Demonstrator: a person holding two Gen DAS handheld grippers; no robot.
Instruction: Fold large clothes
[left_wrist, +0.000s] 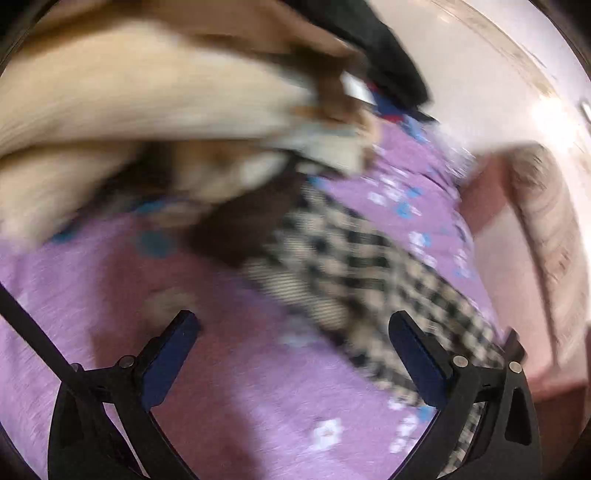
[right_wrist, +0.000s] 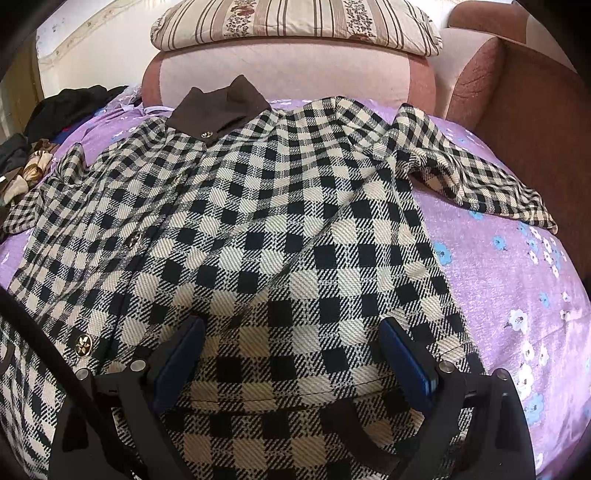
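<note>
So far the folding looks barely begun. A large black-and-cream checked woven coat (right_wrist: 280, 229) with a dark brown collar (right_wrist: 218, 107) lies spread flat, front up, on the purple floral bedspread (right_wrist: 517, 280), its collar pointing toward the pink padded headboard (right_wrist: 284, 74) and a striped pillow (right_wrist: 295, 26) above that. Beside the coat on the right, its sleeve (right_wrist: 476, 181) trails outward across the bedspread, rumpled; the opposite sleeve also lies out to the side, so no fold appears made yet.

The right gripper (right_wrist: 293, 354) hovers over the lower part of the coat with its blue-padded jaws spread wide, holding nothing; the hem seam runs just between them. The left gripper (left_wrist: 295, 354) also stands wide and empty, above the bedspread just beside a strip of the coat's check fabric (left_wrist: 369, 280). That view is heavily blurred; a bulky cream and tan cloth mass (left_wrist: 140, 110) fills its upper part, and what it is cannot be told.

Left of the coat's collar sits a heap of dark clothes (right_wrist: 70, 107). Both sleeves and the body remain to be folded.
</note>
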